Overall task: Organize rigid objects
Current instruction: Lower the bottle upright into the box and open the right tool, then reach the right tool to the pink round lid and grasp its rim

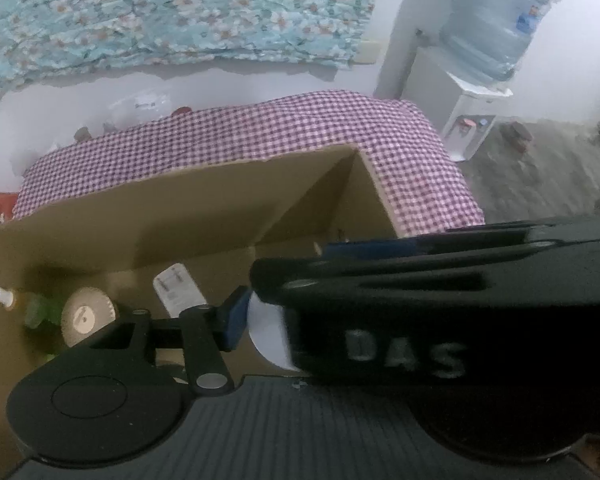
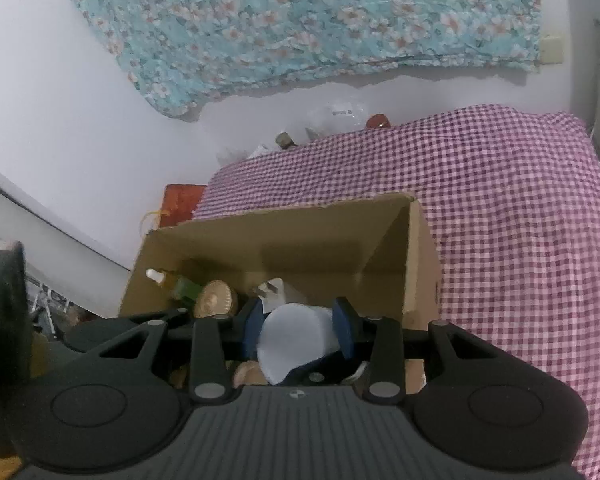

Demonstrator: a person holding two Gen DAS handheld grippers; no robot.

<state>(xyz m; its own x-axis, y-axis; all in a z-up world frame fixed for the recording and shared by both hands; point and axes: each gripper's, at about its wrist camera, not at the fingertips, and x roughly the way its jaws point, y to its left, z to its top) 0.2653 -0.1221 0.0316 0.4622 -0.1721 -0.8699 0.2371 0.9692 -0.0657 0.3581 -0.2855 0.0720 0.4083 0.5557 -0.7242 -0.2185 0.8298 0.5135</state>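
An open cardboard box (image 2: 300,232) stands on the purple checked cloth (image 2: 520,220); it also shows in the left wrist view (image 1: 180,208). My right gripper (image 2: 298,330) is shut on a white cup (image 2: 292,336) and holds it over the box. Inside lie a small bottle with a white cap (image 2: 156,276), a green item (image 2: 186,290), a beige ridged lid (image 2: 216,300) and a white plug (image 2: 274,290). In the left wrist view the right gripper's black body (image 1: 440,320) crosses in front and hides my left gripper's right finger; only its left blue pad (image 1: 234,320) shows beside the white cup (image 1: 268,336).
A floral curtain (image 2: 300,20) hangs on the white wall. A water dispenser (image 1: 476,92) stands right of the cloth-covered table. Small jars (image 2: 376,122) and plastic bags sit at the table's far edge. A red item (image 2: 180,200) lies left of the table.
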